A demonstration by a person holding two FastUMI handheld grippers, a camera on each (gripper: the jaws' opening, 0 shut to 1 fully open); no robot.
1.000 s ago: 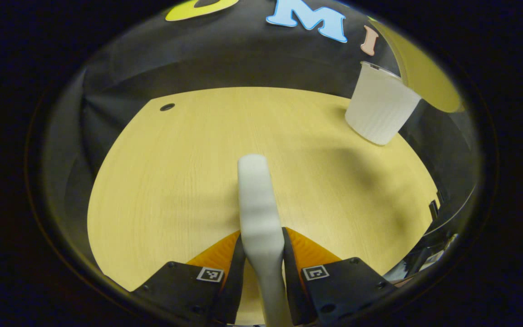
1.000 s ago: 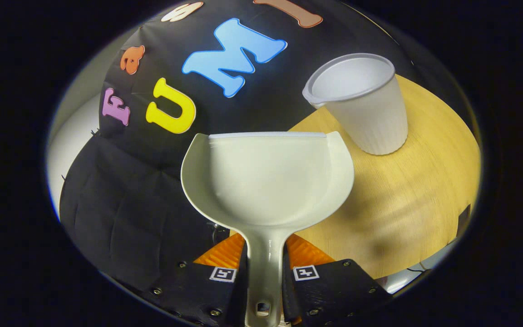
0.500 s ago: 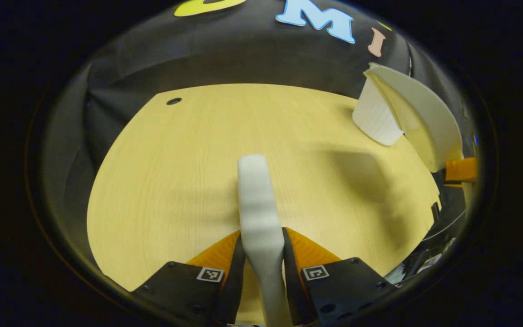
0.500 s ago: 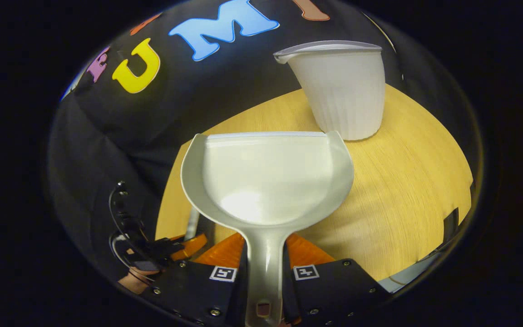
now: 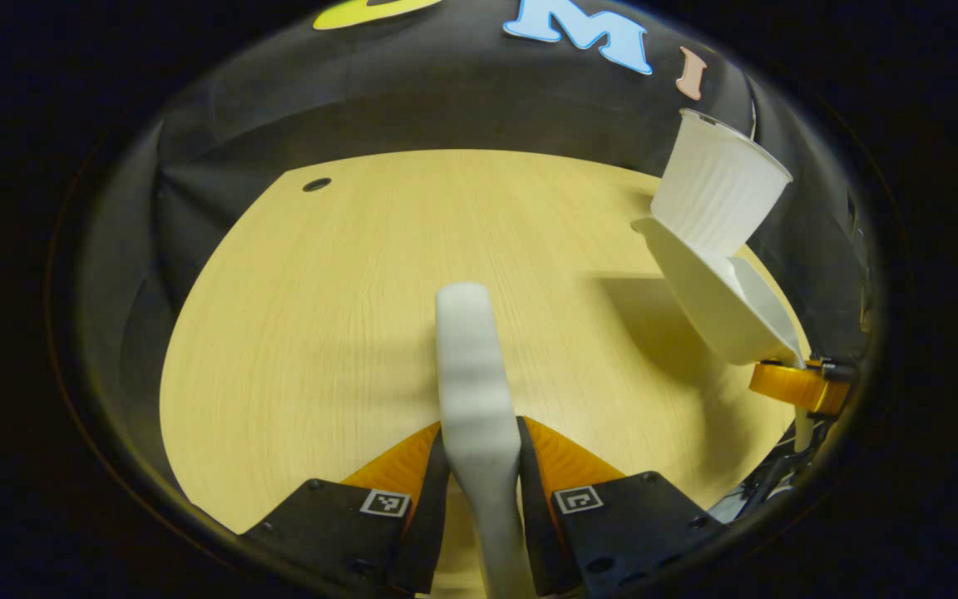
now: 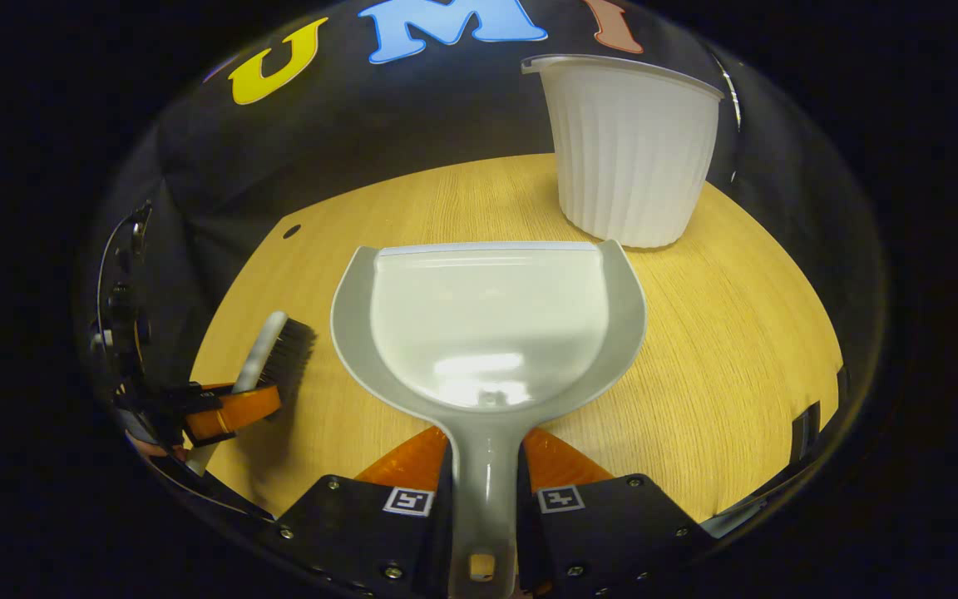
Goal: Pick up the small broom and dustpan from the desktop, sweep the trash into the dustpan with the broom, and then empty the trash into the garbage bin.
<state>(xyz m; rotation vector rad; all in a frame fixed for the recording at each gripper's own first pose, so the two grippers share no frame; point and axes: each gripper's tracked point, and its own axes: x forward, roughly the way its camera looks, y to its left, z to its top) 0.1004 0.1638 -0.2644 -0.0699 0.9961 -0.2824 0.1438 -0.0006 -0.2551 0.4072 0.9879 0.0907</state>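
Observation:
My left gripper (image 5: 479, 433) is shut on the white small broom (image 5: 469, 358), whose back points forward over the wooden desktop (image 5: 321, 316). In the right gripper view the broom (image 6: 273, 359) shows black bristles at the left, with the left gripper (image 6: 229, 412) around it. My right gripper (image 6: 486, 441) is shut on the handle of the white dustpan (image 6: 487, 324), held about level and low over the desktop (image 6: 737, 349); its scoop is bare. The dustpan (image 5: 716, 304) sits just in front of the white ribbed garbage bin (image 5: 720, 195). The bin (image 6: 629, 150) stands upright beyond the pan's lip.
A small dark hole (image 5: 317, 184) marks the desktop's far left corner. The black cloth wall rises right behind the desk and the bin. The desktop's edge curves close on the right, past the dustpan.
The right gripper has swung the dustpan down from beside the bin's rim to low and level over the desktop, in front of the bin. The left gripper and broom have barely moved.

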